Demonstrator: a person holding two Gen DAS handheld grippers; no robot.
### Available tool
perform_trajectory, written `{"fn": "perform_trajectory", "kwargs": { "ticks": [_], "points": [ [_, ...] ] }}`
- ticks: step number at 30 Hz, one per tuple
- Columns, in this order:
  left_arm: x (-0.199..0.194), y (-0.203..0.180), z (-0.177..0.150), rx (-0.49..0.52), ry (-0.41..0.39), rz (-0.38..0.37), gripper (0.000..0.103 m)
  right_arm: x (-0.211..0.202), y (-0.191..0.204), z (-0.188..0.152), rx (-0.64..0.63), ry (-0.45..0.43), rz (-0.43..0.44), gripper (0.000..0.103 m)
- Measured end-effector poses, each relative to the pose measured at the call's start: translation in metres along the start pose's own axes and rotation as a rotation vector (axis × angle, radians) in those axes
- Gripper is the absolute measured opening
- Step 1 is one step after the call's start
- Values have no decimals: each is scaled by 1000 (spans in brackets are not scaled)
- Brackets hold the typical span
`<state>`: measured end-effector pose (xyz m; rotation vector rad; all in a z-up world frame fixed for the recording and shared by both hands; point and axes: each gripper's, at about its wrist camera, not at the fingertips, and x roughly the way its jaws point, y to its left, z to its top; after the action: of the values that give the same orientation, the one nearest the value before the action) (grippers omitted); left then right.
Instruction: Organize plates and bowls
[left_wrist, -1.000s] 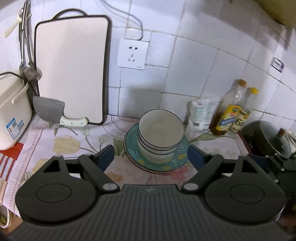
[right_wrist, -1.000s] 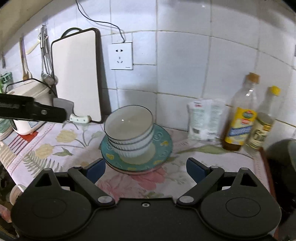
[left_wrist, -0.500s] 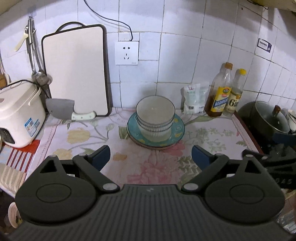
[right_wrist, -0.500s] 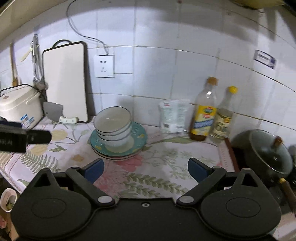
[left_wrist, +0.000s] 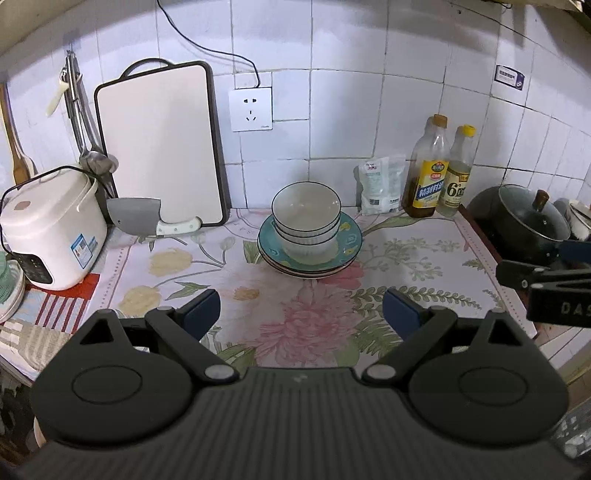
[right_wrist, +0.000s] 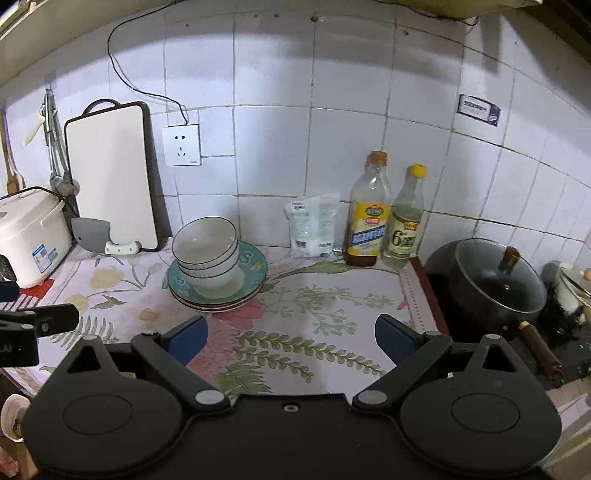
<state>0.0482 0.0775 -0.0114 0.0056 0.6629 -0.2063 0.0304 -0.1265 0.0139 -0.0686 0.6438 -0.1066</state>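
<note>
Tiled wall; clear bottle label reads "6°"; bowls unlabelled.

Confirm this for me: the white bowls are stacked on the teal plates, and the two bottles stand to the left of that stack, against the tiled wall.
Not quite. The two bottles stand to the right of the stack, not the left, as the left wrist view shows. The rest holds: the white bowls sit stacked on the teal plates, and the bottles are against the tiled wall.
</note>
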Motion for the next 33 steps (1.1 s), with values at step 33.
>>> {"fn": "perform_trajectory", "kwargs": {
  "ticks": [33],
  "points": [
    [-9, -2, -26, -6, -49, 33, 96, -29, 21, -33, -15, -54, -39, 99]
  ]
}}
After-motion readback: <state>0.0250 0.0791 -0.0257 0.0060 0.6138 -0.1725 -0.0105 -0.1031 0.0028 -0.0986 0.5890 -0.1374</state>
